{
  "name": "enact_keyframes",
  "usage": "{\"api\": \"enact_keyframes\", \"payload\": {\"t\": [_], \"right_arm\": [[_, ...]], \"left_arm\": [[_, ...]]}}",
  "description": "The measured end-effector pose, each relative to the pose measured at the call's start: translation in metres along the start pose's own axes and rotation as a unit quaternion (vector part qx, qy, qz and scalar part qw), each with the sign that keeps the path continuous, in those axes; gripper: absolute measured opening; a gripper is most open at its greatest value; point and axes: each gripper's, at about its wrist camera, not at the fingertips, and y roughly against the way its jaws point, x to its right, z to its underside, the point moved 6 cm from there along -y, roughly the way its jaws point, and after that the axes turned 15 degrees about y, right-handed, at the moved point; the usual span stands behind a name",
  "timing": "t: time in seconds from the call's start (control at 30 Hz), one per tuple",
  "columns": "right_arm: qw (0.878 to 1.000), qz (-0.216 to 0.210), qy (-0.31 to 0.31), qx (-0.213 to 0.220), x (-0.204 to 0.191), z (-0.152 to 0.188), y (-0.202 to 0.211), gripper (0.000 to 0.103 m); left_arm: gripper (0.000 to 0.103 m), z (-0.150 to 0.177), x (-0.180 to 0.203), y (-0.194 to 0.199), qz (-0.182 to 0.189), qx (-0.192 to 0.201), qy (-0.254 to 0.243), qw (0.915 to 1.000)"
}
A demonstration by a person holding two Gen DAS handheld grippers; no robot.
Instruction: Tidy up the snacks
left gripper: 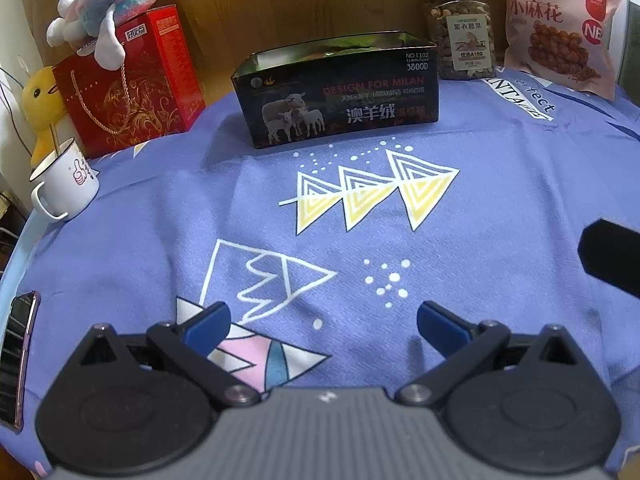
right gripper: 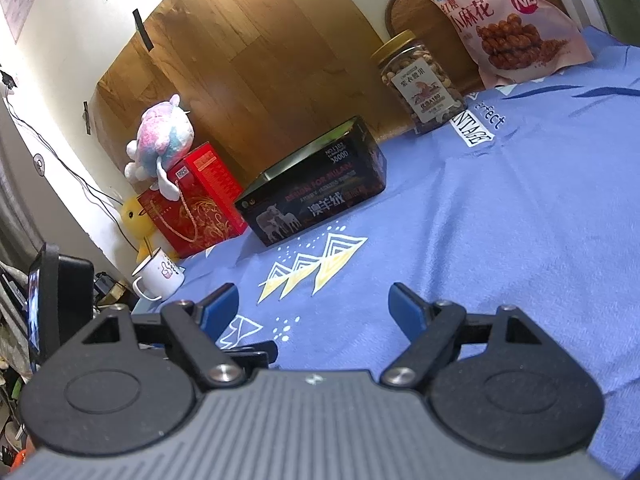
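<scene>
A black open-topped box (left gripper: 340, 92) with a sheep picture stands at the back middle of the blue cloth; it also shows in the right wrist view (right gripper: 316, 192). A clear jar of nuts (left gripper: 460, 34) with a gold lid stands to its right, also seen from the right wrist (right gripper: 420, 80). A pink snack bag (left gripper: 560, 28) leans at the far right, also in the right wrist view (right gripper: 508, 20). My left gripper (left gripper: 322, 326) is open and empty, low over the cloth. My right gripper (right gripper: 312, 308) is open and empty, to the right of the left one.
A red gift box (left gripper: 132, 88) with a plush toy (left gripper: 104, 8) on top stands at the back left, beside a yellow duck toy (left gripper: 40, 104) and a white mug (left gripper: 64, 180). A phone (left gripper: 18, 356) lies at the table's left edge.
</scene>
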Motion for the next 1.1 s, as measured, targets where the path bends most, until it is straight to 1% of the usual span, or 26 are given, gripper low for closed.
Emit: {"api": "enact_keyframes", "payload": {"t": [0.63,1.1], "right_arm": [[1.0,0.0,-0.003,-0.002,0.0011,0.0004,-0.001,0.084],[1.0,0.001,-0.003,-0.002,0.0016,0.0016,-0.0018,0.084]], "left_arm": [[0.103,0.0009,-0.0023,-0.0033,-0.006,-0.004,0.007,0.9999],[0.103,-0.0012,-0.0056,-0.0054,-0.019,0.0,0.011,0.9998]]}}
